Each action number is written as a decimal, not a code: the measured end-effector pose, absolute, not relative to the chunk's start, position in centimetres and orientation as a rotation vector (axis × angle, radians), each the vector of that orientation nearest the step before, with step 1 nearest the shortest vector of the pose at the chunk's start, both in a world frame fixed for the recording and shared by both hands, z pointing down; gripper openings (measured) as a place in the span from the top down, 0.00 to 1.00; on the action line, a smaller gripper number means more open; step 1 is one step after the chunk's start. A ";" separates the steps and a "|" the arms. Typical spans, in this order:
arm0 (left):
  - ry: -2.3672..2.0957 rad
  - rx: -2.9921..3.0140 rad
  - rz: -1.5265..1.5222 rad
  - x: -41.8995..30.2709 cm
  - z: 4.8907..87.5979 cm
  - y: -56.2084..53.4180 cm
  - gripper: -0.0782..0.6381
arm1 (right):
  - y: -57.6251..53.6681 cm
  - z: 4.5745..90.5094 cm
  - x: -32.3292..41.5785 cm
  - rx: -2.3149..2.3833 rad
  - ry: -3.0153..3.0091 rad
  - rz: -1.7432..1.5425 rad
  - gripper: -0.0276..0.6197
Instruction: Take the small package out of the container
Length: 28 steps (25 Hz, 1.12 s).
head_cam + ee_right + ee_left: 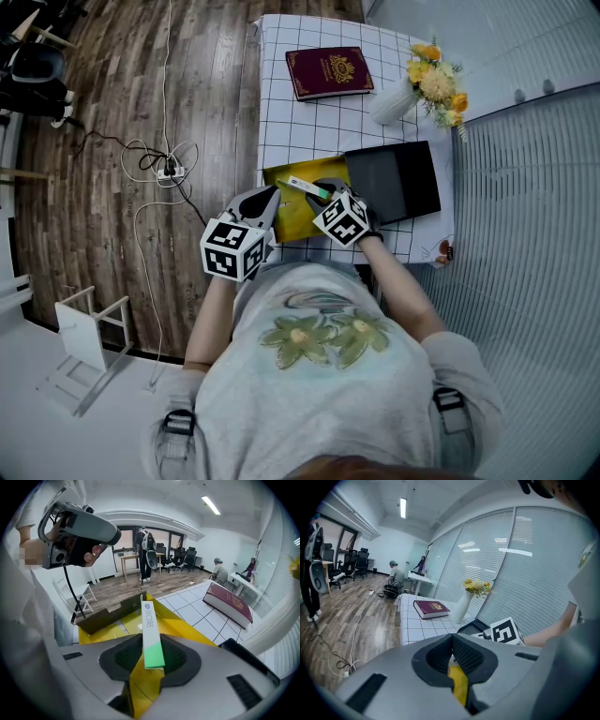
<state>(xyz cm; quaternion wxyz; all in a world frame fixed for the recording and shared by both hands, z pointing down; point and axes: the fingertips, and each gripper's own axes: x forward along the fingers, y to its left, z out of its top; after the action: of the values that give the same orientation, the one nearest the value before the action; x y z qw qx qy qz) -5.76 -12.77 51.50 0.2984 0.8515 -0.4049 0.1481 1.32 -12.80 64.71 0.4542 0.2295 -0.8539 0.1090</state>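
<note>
The right tool [150, 654] is closed on the small package [148, 618] at the frame's centre, low over the yellow container [187, 623]. The left tool [452, 663] pinches the container's edge. I judge the package is grasped but not yet lifted clear.

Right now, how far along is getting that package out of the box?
Done: the right gripper grips the package. In hand: the left gripper pinches the box by its edge. Left: lifting the package clear, since it lies over the open box.
</note>
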 end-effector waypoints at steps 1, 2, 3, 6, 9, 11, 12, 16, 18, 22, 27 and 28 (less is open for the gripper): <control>-1.075 2.262 0.393 -5.7 51.5 -12.8 0.88 | -12.8 64.7 1.3 0.568 -2.109 0.272 0.80; -1.076 2.263 0.392 -5.7 51.5 -12.7 0.88 | -12.8 64.6 1.3 0.569 -2.110 0.276 0.81; -1.076 2.263 0.392 -5.7 51.5 -12.7 0.88 | -12.7 64.7 1.4 0.569 -2.111 0.279 0.81; -1.077 2.264 0.391 -5.7 51.6 -12.7 0.88 | -12.6 64.7 1.4 0.568 -2.114 0.293 0.81; -1.080 2.264 0.389 -5.9 51.5 -12.8 0.88 | -12.6 64.5 1.4 0.575 -2.117 0.303 0.82; -1.079 2.264 0.389 -5.9 51.4 -12.7 0.88 | -12.6 64.3 1.5 0.579 -2.117 0.308 0.82; -1.079 2.263 0.389 -5.9 51.4 -12.7 0.88 | -12.6 64.3 1.5 0.581 -2.118 0.310 0.82; -1.077 2.265 0.391 -5.9 51.5 -12.7 0.88 | -12.5 64.0 1.5 0.589 -2.124 0.318 0.82; -1.077 2.267 0.390 -6.0 51.5 -12.6 0.88 | -12.5 63.8 1.5 0.594 -2.128 0.320 0.82; -1.078 2.269 0.387 -6.1 51.4 -12.5 0.88 | -12.4 63.5 1.4 0.598 -2.132 0.319 0.82; -1.081 2.269 0.384 -6.0 51.4 -12.5 0.88 | -12.3 63.3 1.5 0.599 -2.137 0.317 0.82; -1.082 2.269 0.384 -6.1 51.4 -12.5 0.88 | -12.2 63.2 1.5 0.599 -2.137 0.318 0.82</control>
<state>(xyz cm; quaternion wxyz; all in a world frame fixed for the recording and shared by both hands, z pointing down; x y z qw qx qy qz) -6.07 -12.46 51.42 0.2949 0.8526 -0.4065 0.1444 1.55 -12.22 63.23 0.4347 0.2406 -0.8584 0.1278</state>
